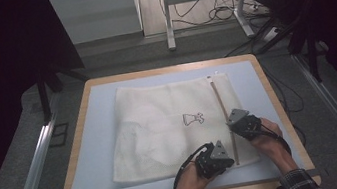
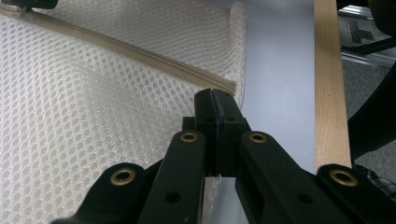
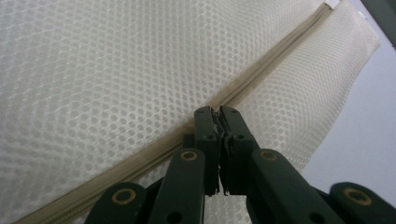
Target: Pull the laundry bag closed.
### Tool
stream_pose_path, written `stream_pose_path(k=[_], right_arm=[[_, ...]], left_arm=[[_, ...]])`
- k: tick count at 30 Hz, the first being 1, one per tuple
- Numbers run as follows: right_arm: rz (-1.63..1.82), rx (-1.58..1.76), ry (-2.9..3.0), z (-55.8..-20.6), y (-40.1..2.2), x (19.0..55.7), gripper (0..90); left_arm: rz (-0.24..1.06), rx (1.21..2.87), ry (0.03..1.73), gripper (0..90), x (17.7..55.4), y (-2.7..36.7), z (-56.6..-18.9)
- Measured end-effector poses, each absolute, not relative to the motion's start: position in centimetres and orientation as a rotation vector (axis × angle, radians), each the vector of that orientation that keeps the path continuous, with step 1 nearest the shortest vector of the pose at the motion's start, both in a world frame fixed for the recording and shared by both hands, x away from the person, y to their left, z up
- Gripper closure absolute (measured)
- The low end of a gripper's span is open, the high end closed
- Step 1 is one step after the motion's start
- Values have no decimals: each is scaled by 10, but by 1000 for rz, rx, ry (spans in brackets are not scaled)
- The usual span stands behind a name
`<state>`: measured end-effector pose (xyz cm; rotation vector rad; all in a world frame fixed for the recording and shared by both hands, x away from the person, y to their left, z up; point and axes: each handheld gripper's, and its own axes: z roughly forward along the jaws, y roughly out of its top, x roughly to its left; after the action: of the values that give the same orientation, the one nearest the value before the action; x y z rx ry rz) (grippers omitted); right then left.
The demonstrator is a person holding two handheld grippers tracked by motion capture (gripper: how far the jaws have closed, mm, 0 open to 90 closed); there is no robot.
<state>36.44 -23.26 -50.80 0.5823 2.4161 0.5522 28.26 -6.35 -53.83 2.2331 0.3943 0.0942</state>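
I have a white mesh laundry bag (image 1: 171,124) lying flat on the blue-topped tabletop (image 1: 97,135). Its beige zipper (image 1: 222,111) runs along the bag's right side, long axis pointing from the near edge away toward the far edge, leaning slightly left as it goes.

My left claw (image 1: 224,159) sits at the zipper's near end, by the bag's near right corner. In the left gripper view its jaws are pressed together on the mesh edge, with the zipper end (image 2: 219,84) just ahead of the tips and the bare tabletop to their right.

My right claw (image 1: 235,120) is farther along the zipper, roughly at its middle. In the right gripper view the jaws are closed tight right at the zipper line (image 3: 252,79), something small pinched between the tips; I cannot tell whether it is the zipper pull. The zipper stretches diagonally ahead of and behind that claw.
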Motion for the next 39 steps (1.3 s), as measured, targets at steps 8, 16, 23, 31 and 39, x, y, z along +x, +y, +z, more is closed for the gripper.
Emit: stream_pose_path(k=[8,16,23,31,39], right_arm=[[541,583,2411,-508,-231,372,859],[528,584,2407,-509,-229,381,859],[515,577,2398,-509,-227,387,860],[490,569,2385,-511,-224,395,860],[471,573,2376,-511,-223,402,860]], left_arm=[[97,2240,383,898,284,-63,-538],[99,2236,389,898,283,-63,-538],[101,2236,389,898,283,-64,-538],[102,2237,389,898,283,-64,-538],[99,2236,391,898,283,-64,-538]])
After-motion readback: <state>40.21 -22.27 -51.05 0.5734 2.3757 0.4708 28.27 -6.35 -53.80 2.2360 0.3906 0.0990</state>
